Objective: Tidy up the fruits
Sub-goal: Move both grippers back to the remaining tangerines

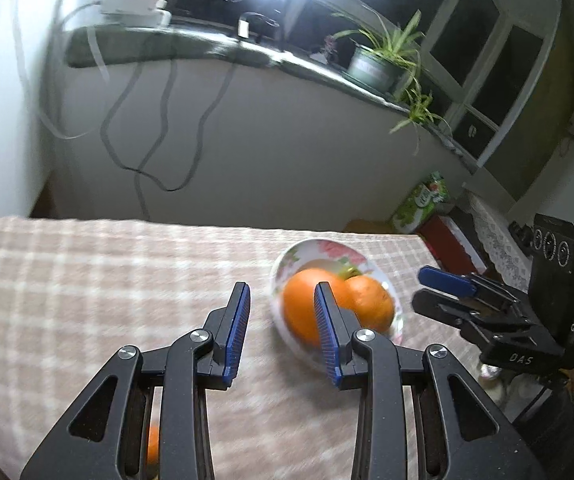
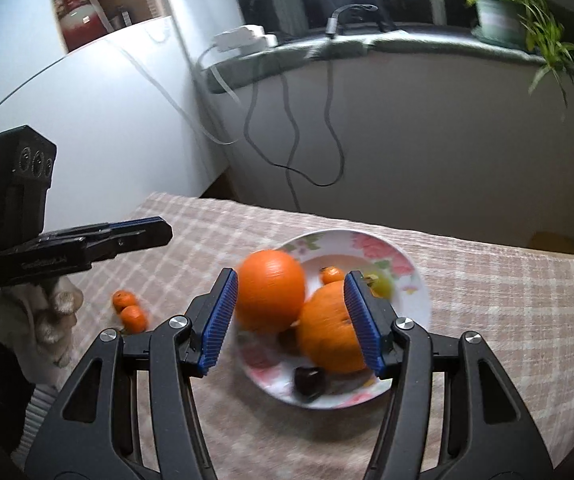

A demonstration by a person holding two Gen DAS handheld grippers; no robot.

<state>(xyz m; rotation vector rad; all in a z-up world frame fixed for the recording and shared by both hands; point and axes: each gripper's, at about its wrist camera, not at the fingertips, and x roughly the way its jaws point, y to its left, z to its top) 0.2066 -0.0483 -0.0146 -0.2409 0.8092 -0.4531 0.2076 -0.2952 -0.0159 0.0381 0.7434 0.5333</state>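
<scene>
A flowered plate [image 2: 383,252] on the checked tablecloth holds two big oranges [image 2: 271,290] [image 2: 329,334], a small tangerine [image 2: 331,275], a yellow-green fruit [image 2: 383,286] and a dark fruit [image 2: 309,380]. Two small tangerines [image 2: 129,310] lie on the cloth left of the plate. My right gripper [image 2: 291,312] is open and empty, above the plate's near side, its jaws straddling the oranges in view. My left gripper [image 1: 283,328] is open and empty above the cloth just left of the plate [image 1: 287,260]; it also shows in the right wrist view [image 2: 159,230]. The right gripper shows in the left wrist view [image 1: 431,284].
The table [image 1: 87,280] stands against a white wall under a dark sill with cables, a power strip [image 1: 135,6] and a potted plant [image 1: 375,64]. A white cabinet [image 2: 87,120] stands left. A green carton [image 1: 423,202] and red box sit beyond the table's right edge.
</scene>
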